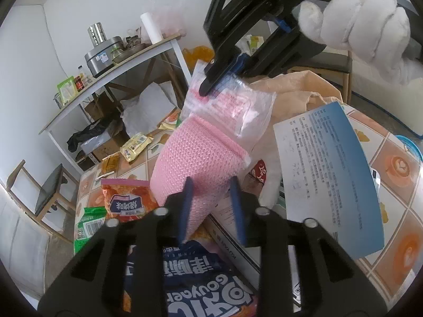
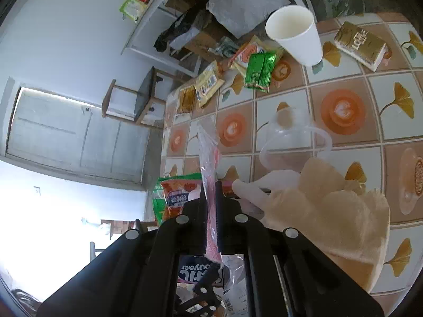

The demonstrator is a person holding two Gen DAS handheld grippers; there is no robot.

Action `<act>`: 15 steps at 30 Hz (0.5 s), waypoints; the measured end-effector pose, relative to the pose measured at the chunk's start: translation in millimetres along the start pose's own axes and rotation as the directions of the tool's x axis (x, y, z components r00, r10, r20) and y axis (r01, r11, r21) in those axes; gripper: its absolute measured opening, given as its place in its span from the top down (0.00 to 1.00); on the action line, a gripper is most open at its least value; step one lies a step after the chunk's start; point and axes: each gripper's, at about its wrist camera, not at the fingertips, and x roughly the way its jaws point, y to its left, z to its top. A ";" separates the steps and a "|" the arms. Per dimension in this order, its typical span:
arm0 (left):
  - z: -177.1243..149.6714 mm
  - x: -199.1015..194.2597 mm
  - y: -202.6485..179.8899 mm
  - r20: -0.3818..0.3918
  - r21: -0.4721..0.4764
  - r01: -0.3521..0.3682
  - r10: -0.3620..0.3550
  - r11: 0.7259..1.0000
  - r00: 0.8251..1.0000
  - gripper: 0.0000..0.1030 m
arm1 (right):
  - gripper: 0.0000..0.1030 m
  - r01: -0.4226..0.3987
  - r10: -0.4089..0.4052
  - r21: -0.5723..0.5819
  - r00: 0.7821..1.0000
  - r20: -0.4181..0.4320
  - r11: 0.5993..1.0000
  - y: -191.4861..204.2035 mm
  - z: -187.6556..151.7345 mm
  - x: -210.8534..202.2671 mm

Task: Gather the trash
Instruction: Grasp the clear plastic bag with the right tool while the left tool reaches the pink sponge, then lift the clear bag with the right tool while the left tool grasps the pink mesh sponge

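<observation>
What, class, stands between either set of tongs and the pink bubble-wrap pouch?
Nothing visible does. The right tongs are shut on the pouch's clear plastic top edge, and the left tongs already have the pink lower end between their fingers.

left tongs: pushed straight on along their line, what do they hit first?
The pink bubble wrap already between the left tongs. Beyond it, probably the right tongs pinching its clear end, though depth is unclear.

One white paper cup (image 2: pixel 293 34), one gold box (image 2: pixel 359 46), one green foil packet (image 2: pixel 259 71), two wooden chairs (image 1: pixel 45 192).
</observation>
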 end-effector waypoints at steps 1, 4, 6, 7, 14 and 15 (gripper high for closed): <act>0.4 -0.6 0.8 0.000 -0.004 0.004 -0.004 1.000 1.000 0.83 | 0.95 -0.001 0.001 -0.002 1.000 0.008 1.000 -0.1 -0.4 -3.5; 1.5 -1.9 3.8 0.001 -0.017 0.009 -0.009 1.000 1.000 0.91 | 0.95 -0.005 0.005 -0.005 0.999 0.035 1.000 1.4 0.2 -12.7; 1.7 -2.5 5.8 0.002 -0.028 0.010 -0.010 1.000 1.000 0.94 | 0.95 -0.008 0.009 -0.007 0.998 0.054 1.000 2.9 0.3 -19.1; 1.7 -3.0 6.7 0.003 -0.034 0.010 -0.010 0.999 1.000 0.95 | 0.95 -0.011 0.012 -0.008 0.998 0.062 1.000 3.0 -0.3 -21.9; 1.6 -7.9 9.6 0.015 -0.053 0.007 -0.006 0.999 1.000 0.95 | 0.95 -0.069 0.069 -0.009 0.988 0.141 0.998 8.0 -2.3 -51.8; 1.9 -8.5 10.0 0.016 -0.055 0.007 -0.006 0.998 1.000 0.95 | 0.95 -0.078 0.079 -0.009 0.985 0.154 0.997 9.0 -2.7 -56.8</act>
